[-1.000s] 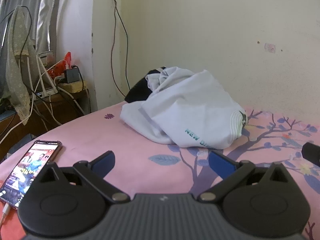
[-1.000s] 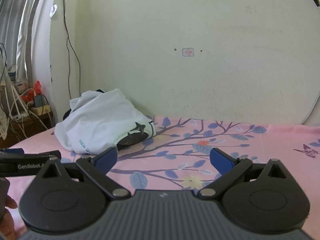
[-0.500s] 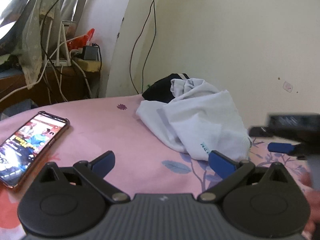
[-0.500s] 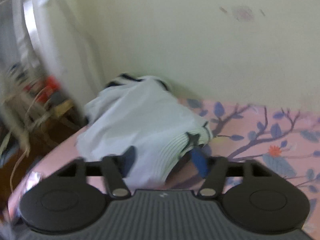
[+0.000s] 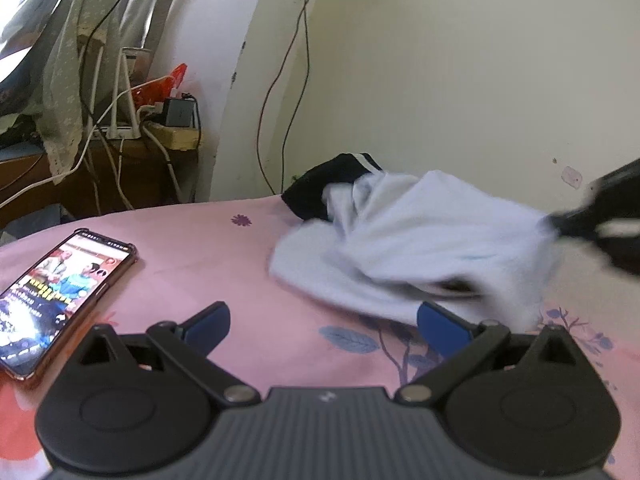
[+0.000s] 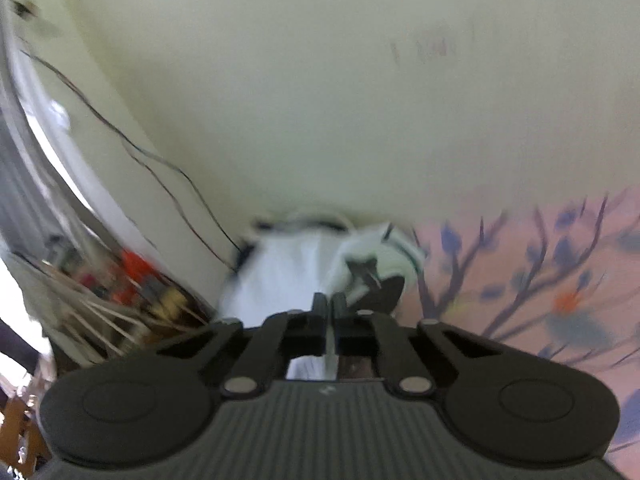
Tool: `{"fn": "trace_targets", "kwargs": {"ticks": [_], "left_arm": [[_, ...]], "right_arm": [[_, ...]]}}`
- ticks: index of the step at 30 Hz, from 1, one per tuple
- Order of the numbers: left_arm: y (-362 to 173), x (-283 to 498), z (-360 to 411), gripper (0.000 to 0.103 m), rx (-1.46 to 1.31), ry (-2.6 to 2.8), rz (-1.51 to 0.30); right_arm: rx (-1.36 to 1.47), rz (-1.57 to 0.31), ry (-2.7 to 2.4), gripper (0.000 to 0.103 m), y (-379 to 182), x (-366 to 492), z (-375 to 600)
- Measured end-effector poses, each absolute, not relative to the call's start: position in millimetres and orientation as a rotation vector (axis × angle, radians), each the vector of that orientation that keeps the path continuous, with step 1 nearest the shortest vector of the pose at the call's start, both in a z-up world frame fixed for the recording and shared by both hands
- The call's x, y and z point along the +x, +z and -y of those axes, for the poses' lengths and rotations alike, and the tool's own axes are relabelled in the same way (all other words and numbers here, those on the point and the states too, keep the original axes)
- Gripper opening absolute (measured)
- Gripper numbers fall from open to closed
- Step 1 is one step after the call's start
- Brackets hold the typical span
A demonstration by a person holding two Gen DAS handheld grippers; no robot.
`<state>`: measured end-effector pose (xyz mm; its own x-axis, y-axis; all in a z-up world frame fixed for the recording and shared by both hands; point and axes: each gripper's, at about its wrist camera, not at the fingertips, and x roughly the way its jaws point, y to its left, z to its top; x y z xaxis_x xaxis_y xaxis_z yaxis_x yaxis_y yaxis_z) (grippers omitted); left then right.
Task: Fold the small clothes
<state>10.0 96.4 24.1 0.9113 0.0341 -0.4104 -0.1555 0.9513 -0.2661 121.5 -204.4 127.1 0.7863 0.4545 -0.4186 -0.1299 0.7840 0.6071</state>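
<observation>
While pinched at its near edge by the right gripper (image 6: 329, 304), lies bunched on the bed (image 5: 240, 272), far side, by the wall: white shirt (image 5: 420, 236).

Right gripper: closed on a thin strip of shirt fabric, probably so as to lift the heap clear and let it hang open for spreading, though blur hides how much cloth is caught. Left gripper (image 5: 322, 320): spread wide, empty, held low and just short of the shirt, seemingly ready for a second corner. Under the shirt's far end, a dark garment (image 5: 320, 184); well to the left, flat and apart from the clothes, a phone (image 5: 60, 292).
</observation>
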Motion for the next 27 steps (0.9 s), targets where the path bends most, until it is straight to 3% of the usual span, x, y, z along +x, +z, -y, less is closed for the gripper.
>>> {"fn": "trace_targets", "kwargs": {"ticks": [4, 8, 9, 10, 11, 12, 18, 20, 21, 23, 27], "left_arm": [[24, 9, -105, 0.103, -0.342, 0.087, -0.418], [24, 17, -116, 0.103, -0.423, 0.019, -0.47], [25, 23, -117, 0.103, -0.445, -0.007, -0.498], [27, 31, -119, 0.103, -0.474, -0.032, -0.529], [29, 39, -119, 0.102, -0.499, -0.062, -0.554], [33, 50, -116, 0.101, -0.501, -0.092, -0.586], [32, 110, -80, 0.061, -0.341, -0.174, -0.744], [27, 121, -63, 0.033, -0.241, -0.17, -0.758], [25, 123, -58, 0.024, -0.22, -0.186, -0.759], [25, 115, -54, 0.014, -0.214, -0.216, -0.738], [43, 48, -45, 0.011, -0.233, -0.526, -0.613]], "right_arm": [[0.492, -0.407, 0.373, 0.0, 196, 47, 258], [0.316, -0.372, 0.368, 0.0, 227, -18, 296], [0.265, -0.375, 0.357, 0.02, 224, -30, 299], [0.219, -0.388, 0.352, 0.054, 219, -38, 299], [0.173, -0.401, 0.323, 0.074, 208, -44, 298], [0.143, -0.402, 0.311, 0.085, 196, -50, 294], [0.116, -0.508, 0.345, 0.084, 123, -61, 254], [0.144, -0.532, 0.348, 0.083, 106, -66, 244], [0.157, -0.539, 0.351, 0.081, 101, -67, 241], [0.154, -0.541, 0.345, 0.078, 97, -66, 234], [0.129, -0.5, 0.298, 0.078, 111, -63, 248]]}}
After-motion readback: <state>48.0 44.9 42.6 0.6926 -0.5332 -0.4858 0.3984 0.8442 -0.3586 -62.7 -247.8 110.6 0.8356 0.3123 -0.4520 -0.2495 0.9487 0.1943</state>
